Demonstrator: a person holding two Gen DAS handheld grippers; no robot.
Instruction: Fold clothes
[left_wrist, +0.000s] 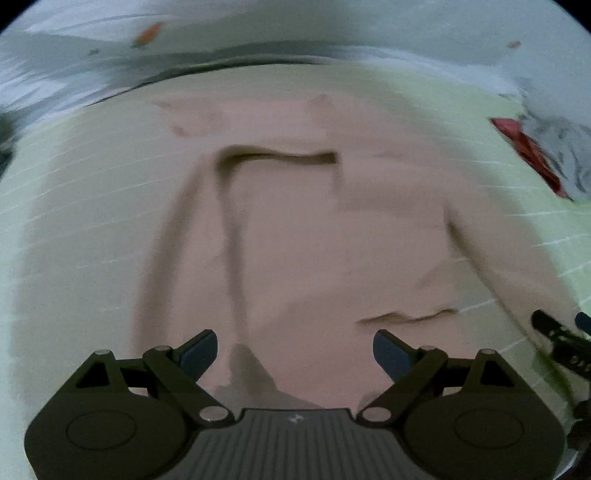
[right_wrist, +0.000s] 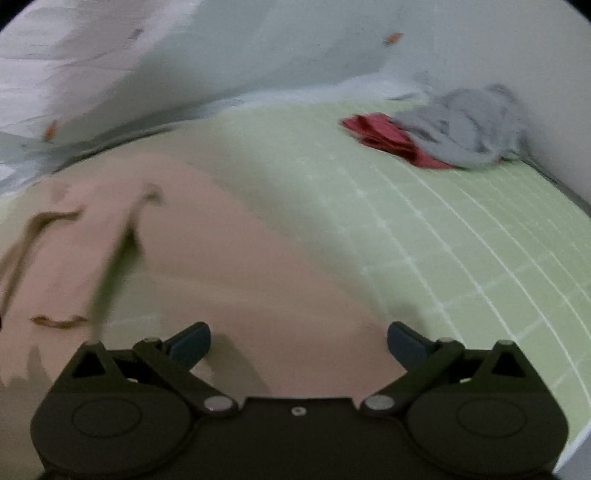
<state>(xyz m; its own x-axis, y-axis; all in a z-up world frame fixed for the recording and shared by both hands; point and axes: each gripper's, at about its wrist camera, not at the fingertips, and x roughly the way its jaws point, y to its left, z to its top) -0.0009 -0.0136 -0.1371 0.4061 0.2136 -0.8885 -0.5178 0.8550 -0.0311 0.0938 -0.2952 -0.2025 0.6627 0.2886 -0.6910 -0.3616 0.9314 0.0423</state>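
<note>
A pale pink garment (left_wrist: 295, 229) lies spread on the light green gridded mat (left_wrist: 74, 221), partly folded, with a flap edge across its upper middle. My left gripper (left_wrist: 295, 350) hovers over its near part, jaws wide apart, nothing between them. In the right wrist view the same pink garment (right_wrist: 229, 266) fills the left and centre. My right gripper (right_wrist: 299, 343) stands open above its near right edge, holding nothing. The right gripper's fingers (left_wrist: 557, 332) show at the right edge of the left wrist view.
A red cloth (right_wrist: 384, 138) and a crumpled grey garment (right_wrist: 469, 125) lie together at the mat's far right corner (right_wrist: 480, 240). White sheeting (right_wrist: 110, 74) with small orange marks rises behind the mat. Both views are blurred.
</note>
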